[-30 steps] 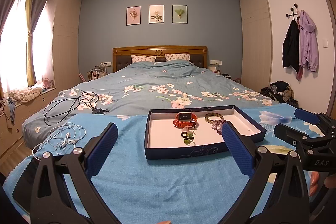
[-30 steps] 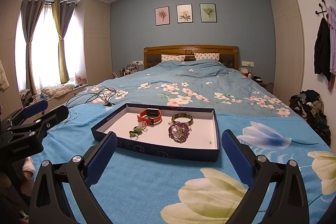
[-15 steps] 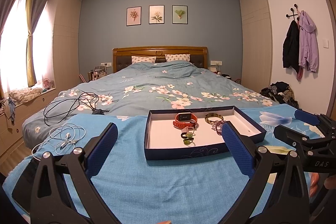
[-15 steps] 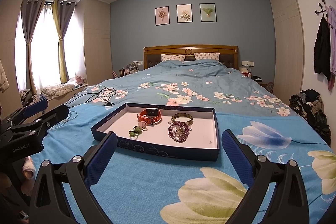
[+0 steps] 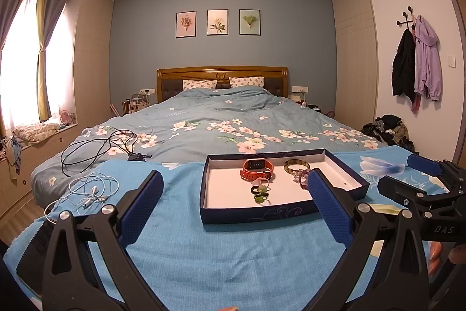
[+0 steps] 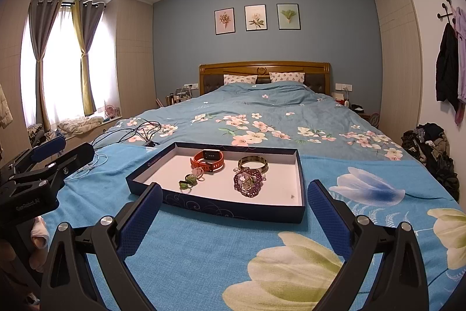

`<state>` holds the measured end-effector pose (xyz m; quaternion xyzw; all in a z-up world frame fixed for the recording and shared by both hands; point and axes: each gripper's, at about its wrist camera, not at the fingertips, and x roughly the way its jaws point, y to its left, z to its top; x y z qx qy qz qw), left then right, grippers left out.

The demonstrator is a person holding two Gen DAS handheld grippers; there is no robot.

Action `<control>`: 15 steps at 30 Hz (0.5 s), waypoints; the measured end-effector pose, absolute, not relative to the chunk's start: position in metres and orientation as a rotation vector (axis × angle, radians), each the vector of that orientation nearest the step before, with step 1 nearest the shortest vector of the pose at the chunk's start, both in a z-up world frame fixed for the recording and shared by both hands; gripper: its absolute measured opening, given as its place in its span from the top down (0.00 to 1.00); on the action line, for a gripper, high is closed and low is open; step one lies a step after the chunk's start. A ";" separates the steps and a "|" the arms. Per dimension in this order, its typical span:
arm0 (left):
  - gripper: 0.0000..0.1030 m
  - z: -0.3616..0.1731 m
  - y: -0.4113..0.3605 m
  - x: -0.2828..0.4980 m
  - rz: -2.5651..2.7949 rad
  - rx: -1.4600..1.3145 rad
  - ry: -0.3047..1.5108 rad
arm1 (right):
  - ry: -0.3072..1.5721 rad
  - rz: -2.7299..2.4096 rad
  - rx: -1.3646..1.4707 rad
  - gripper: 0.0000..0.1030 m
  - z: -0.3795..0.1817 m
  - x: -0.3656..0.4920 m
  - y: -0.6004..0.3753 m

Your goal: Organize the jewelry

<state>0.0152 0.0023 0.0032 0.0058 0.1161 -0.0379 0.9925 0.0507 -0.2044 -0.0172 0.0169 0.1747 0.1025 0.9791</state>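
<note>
The left hand-held gripper (image 5: 233,212) hangs low over the foot of the bed, its blue-padded fingers (image 5: 141,207) spread wide with nothing between them. The right hand-held gripper (image 6: 233,217) is spread the same way and also holds nothing; its padded fingers (image 6: 329,219) frame the near edge of the box ahead. Both hover above a bright turquoise blanket printed with large white and blue flowers (image 6: 204,249), which covers the foot of the bed.

Just beyond the fingertips a shallow dark-blue rectangular cardboard tray with a white inside (image 6: 230,207) lies flat on that blanket. All the jewelry sits inside it. Nearest on the left side are small green rings or charms (image 6: 186,183), with a pale pink piece (image 6: 198,172) just behind them. To the right lies a heap of purple beaded bracelet (image 6: 249,182). Farther back stand an orange-strapped smartwatch with a dark screen (image 6: 208,159) and, to its right, a dark greenish-brown bangle (image 6: 252,163), close to the purple beads.

Left of the tray, a tangle of white earphone cable (image 5: 88,190) rests on the blanket's edge, and behind it a looped black cable (image 5: 99,146) lies on the blue floral duvet (image 5: 227,118). Beyond that come two patterned pillows (image 5: 222,83), a brown wooden headboard (image 5: 222,75) and three framed botanical prints (image 5: 218,23) on the blue wall.
</note>
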 end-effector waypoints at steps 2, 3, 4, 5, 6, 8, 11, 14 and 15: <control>0.05 0.003 0.002 0.015 -0.075 0.012 0.231 | 0.352 0.206 0.035 0.07 -0.017 0.050 -0.205; 0.05 0.003 0.002 0.015 -0.075 0.012 0.230 | 0.352 0.206 0.035 0.07 -0.018 0.050 -0.205; 0.05 0.003 0.002 0.015 -0.075 0.011 0.230 | 0.354 0.206 0.034 0.07 -0.018 0.051 -0.205; 0.05 0.003 0.002 0.015 -0.073 0.011 0.228 | 0.355 0.205 0.033 0.07 -0.018 0.051 -0.205; 0.05 0.003 0.002 0.015 -0.073 0.011 0.226 | 0.354 0.205 0.035 0.07 -0.018 0.050 -0.205; 0.05 0.003 0.002 0.014 -0.071 0.009 0.220 | 0.356 0.205 0.036 0.07 -0.018 0.050 -0.205; 0.05 0.003 0.003 0.014 -0.073 0.006 0.217 | 0.359 0.202 0.039 0.07 -0.020 0.051 -0.205; 0.05 0.002 0.003 0.013 -0.075 0.004 0.212 | 0.362 0.199 0.044 0.07 -0.020 0.052 -0.205; 0.05 0.002 0.004 0.011 -0.078 0.001 0.208 | 0.362 0.199 0.046 0.07 -0.021 0.052 -0.206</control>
